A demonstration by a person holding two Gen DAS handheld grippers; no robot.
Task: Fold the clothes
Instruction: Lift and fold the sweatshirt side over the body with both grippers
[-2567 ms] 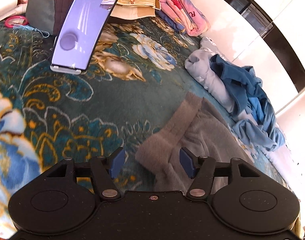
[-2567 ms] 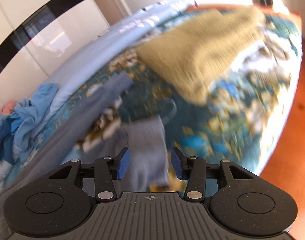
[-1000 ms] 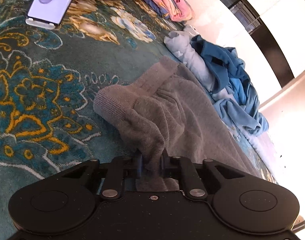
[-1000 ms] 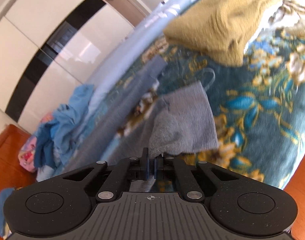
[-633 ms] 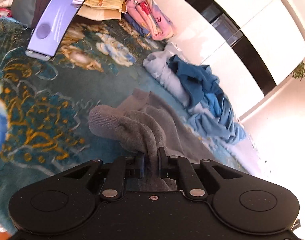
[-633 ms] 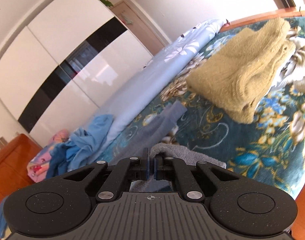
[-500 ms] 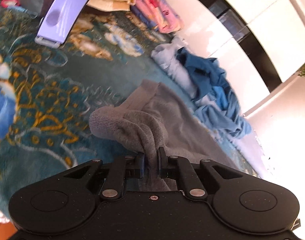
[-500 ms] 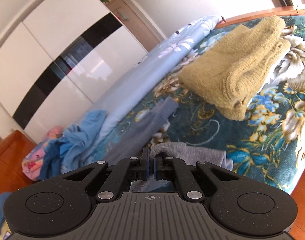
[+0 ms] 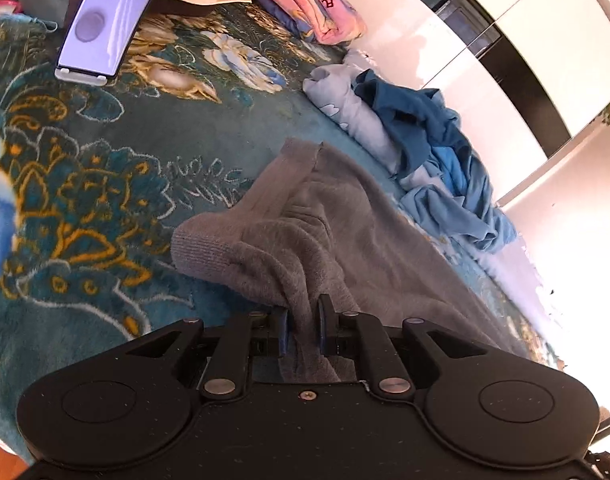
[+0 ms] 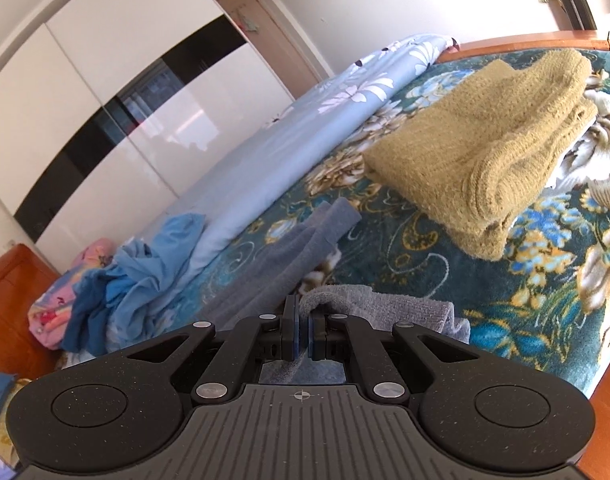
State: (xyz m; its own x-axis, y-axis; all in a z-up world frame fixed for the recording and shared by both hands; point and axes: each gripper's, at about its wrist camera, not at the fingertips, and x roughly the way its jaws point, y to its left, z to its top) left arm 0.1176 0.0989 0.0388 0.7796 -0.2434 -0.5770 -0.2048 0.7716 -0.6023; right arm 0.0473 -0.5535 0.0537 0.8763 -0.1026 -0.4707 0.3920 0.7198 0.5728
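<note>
left tool (image 9: 301, 330): jaws closed on a bunched ribbed end of the grey garment (image 9: 345, 232) | garment: long axis runs across the bed (image 9: 105, 152) away from both tools, toward its far edge by the blue clothes pile (image 9: 437, 152) | right tool (image 10: 301, 334): jaws pinched on another grey end, lifted just off the bed | both hold near ends alike

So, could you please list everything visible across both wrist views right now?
grey garment: one, grey, on the blanket, gripped at two spots
blanket: one, teal floral, covering the bed
yellow sweater: one, folded, far right
blue clothes: a heap, by the far edge
pale blue sheet: one, along the far edge
phone: one, propped upright
pink bundle: one, far end
left gripper: shut on cloth
right gripper: shut on cloth
</note>
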